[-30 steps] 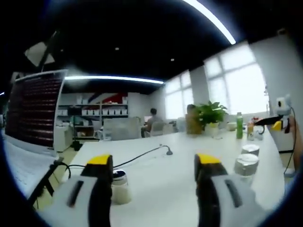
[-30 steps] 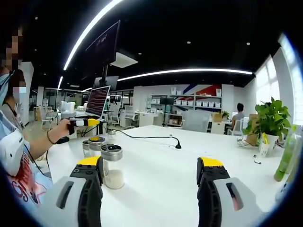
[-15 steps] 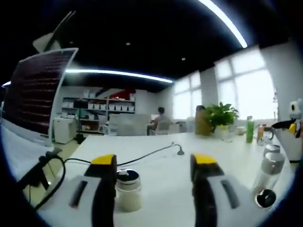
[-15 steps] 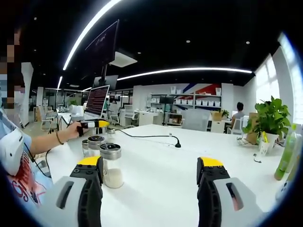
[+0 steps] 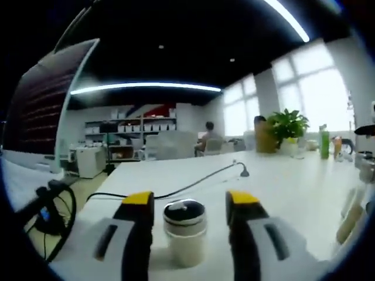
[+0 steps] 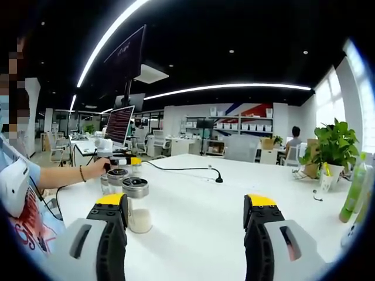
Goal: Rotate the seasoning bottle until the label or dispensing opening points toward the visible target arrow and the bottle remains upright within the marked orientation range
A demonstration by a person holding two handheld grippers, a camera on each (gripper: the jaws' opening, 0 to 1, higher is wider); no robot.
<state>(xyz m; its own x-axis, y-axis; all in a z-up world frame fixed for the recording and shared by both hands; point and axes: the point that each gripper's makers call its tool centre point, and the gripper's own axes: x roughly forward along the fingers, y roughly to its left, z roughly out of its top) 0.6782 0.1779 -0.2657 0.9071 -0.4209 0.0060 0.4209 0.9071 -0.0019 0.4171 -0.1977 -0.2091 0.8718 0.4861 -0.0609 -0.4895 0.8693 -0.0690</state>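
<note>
A black cable (image 6: pixel 186 170) trails across the white table (image 6: pixel 193 222). A potted plant (image 6: pixel 333 149) and a green bottle (image 6: pixel 354 190) stand at the far right. A monitor (image 5: pixel 44 102) rises beside shelving (image 6: pixel 243 127); a seated person (image 6: pixel 295 140) works beyond.

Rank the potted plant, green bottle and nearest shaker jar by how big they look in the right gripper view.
1. Potted plant
2. Green bottle, partly cut off at the edge
3. Shaker jar

The jar sits much nearer the camera, so true sizes may differ.

Bright window glare, soft fisheye blur
</note>
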